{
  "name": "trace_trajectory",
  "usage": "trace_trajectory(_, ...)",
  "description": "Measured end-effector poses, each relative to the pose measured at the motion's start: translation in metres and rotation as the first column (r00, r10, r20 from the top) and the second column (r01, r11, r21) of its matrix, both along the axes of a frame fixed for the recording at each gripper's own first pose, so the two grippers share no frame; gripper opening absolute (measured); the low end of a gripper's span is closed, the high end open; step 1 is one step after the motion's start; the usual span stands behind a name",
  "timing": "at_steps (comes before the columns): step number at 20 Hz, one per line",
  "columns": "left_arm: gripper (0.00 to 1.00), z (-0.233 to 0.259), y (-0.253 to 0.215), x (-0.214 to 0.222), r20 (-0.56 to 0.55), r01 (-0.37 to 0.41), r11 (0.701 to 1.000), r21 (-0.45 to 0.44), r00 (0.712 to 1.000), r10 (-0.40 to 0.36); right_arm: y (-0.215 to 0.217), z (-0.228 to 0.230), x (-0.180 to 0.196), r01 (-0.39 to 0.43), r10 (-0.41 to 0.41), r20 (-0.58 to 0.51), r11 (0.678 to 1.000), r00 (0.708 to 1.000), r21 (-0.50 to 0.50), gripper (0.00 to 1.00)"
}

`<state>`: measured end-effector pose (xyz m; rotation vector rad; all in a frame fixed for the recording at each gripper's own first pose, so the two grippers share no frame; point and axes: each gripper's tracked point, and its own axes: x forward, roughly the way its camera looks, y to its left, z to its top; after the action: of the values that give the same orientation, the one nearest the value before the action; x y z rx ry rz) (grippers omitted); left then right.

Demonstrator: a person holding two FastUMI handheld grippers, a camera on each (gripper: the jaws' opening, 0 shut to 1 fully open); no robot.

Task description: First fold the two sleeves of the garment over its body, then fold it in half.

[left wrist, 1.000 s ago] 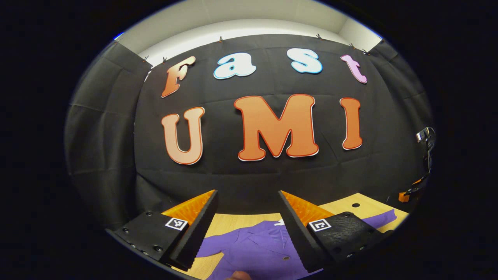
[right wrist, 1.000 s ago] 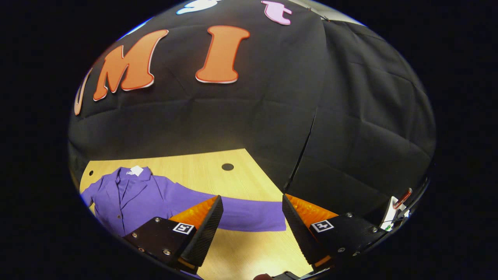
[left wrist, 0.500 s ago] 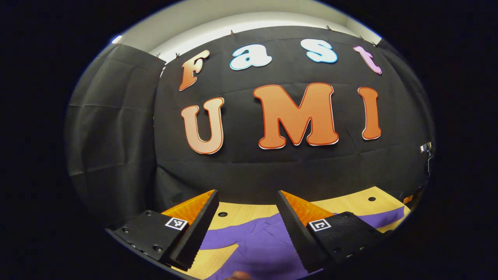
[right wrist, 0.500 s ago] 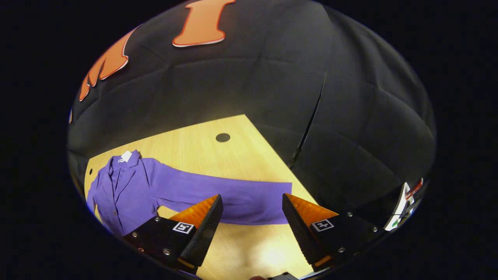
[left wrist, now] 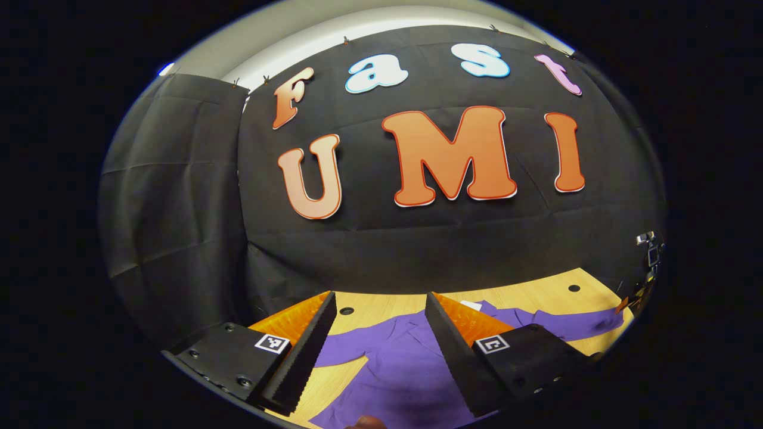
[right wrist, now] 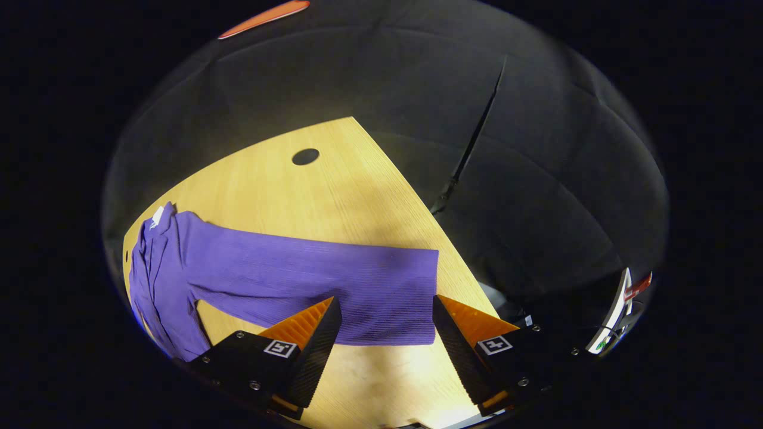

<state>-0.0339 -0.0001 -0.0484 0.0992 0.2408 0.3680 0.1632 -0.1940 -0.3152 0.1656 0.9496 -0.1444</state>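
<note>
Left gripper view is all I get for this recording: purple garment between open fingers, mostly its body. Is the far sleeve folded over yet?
Observer: No. In the right gripper view the sleeve lies stretched out flat on the table, pointing away from the garment's body.
Operator: Is the right gripper holding it?
Observer: No. The right gripper is open, with the sleeve's cuff end showing between its fingers; whether they touch the cloth is unclear.
Operator: Anything else on the table there?
Observer: A dark round hole in the tabletop beyond the sleeve, and bare wood around it.
</note>
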Motion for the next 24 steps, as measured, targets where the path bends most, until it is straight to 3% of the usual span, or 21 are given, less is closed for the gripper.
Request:
trace_trajectory(4, 0.98, -0.013, -0.01, 0.003, -0.054, 0.01, 1.0, -0.014, 0.998, -0.011, -0.019, -0.019, 0.001, -0.002, 0.0, -0.105, 1.0, 0.995, -0.021, 0.95)
trace_trajectory(11, 0.98, -0.027, -0.011, 0.005, -0.095, 0.0, 1.0, -0.031, 0.996, -0.002, -0.013, -0.05, 0.002, 0.087, -0.057, -0.233, 0.989, 0.971, 0.12, 0.92)
trace_trajectory(12, 0.98, -0.029, -0.01, 0.004, -0.099, -0.008, 0.999, -0.039, 0.995, 0.004, -0.016, -0.048, 0.008, 0.112, -0.083, -0.215, 0.985, 0.973, 0.128, 0.99)
trace_trajectory(13, 0.98, -0.03, -0.008, 0.003, -0.104, -0.019, 0.999, -0.05, 0.995, 0.014, -0.018, -0.051, 0.007, 0.108, -0.076, -0.235, 0.986, 0.969, 0.127, 0.88)
trace_trajectory(15, 0.98, -0.035, -0.004, 0.001, -0.112, -0.033, 0.998, -0.059, 0.993, 0.027, -0.014, -0.051, 0.004, 0.078, -0.046, -0.244, 0.99, 0.969, 0.12, 0.81)
trace_trajectory(17, 0.98, -0.036, -0.003, -0.001, -0.118, -0.041, 0.997, -0.061, 0.992, 0.034, -0.007, -0.051, 0.004, 0.048, -0.016, -0.245, 0.991, 0.969, 0.125, 0.63)
trace_trajectory(18, 0.98, -0.035, -0.003, -0.004, -0.12, -0.041, 0.997, -0.06, 0.992, 0.033, -0.008, -0.05, 0.006, 0.054, -0.021, -0.242, 0.99, 0.97, 0.129, 0.39)
trace_trajectory(19, 0.98, -0.035, -0.005, -0.006, -0.12, -0.039, 0.998, -0.057, 0.992, 0.032, -0.007, -0.047, 0.01, 0.079, -0.041, -0.239, 0.985, 0.97, 0.15, 0.32)
trace_trajectory(21, 0.97, -0.038, -0.004, -0.009, -0.127, -0.038, 0.998, -0.052, 0.991, 0.031, -0.007, -0.049, 0.014, 0.133, -0.078, -0.239, 0.966, 0.968, 0.223, 0.08)
trace_trajectory(24, 0.98, -0.042, -0.001, -0.016, -0.138, -0.043, 0.997, -0.056, 0.99, 0.035, -0.002, -0.045, 0.018, 0.193, -0.107, -0.271, 0.93, 0.956, 0.314, 0.06)
